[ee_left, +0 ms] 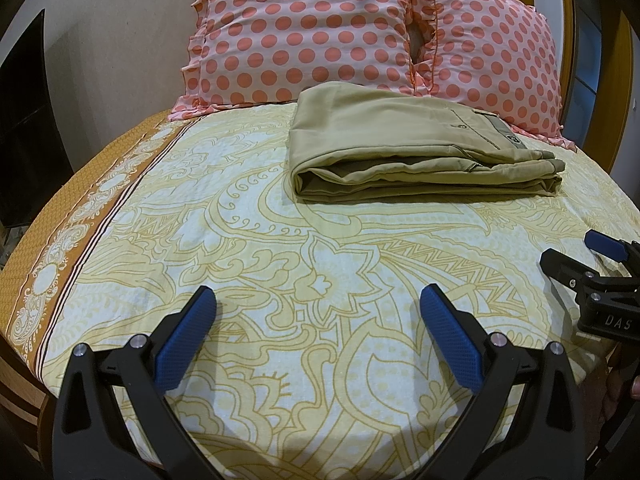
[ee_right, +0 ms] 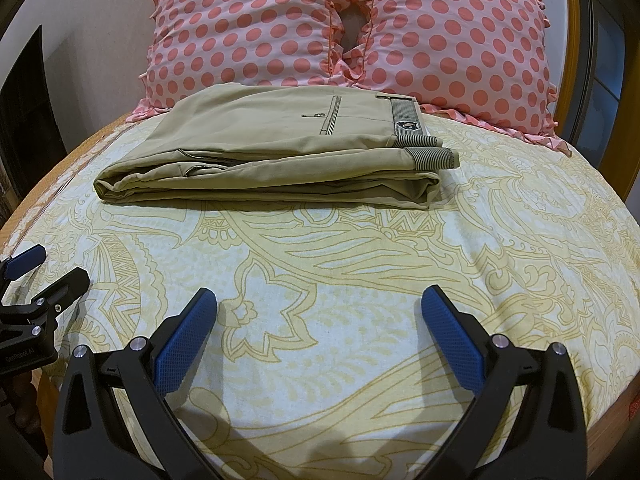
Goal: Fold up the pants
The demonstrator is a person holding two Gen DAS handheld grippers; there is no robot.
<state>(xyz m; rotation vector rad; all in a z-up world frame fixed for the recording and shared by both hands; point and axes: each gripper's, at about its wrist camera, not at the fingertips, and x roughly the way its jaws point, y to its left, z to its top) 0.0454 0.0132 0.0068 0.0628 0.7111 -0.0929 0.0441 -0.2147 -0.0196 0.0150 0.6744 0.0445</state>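
Khaki pants lie folded in a flat rectangular stack on the bed, near the pillows; the right wrist view shows them too, with the waistband and a label at the right end. My left gripper is open and empty, hovering over the sheet well short of the pants. My right gripper is open and empty, also short of the pants. The right gripper shows at the right edge of the left wrist view, and the left gripper at the left edge of the right wrist view.
The bed carries a yellow and white patterned sheet with an orange border at the left. Two pink pillows with coral dots lean against the wooden headboard behind the pants. A dark screen stands at the left.
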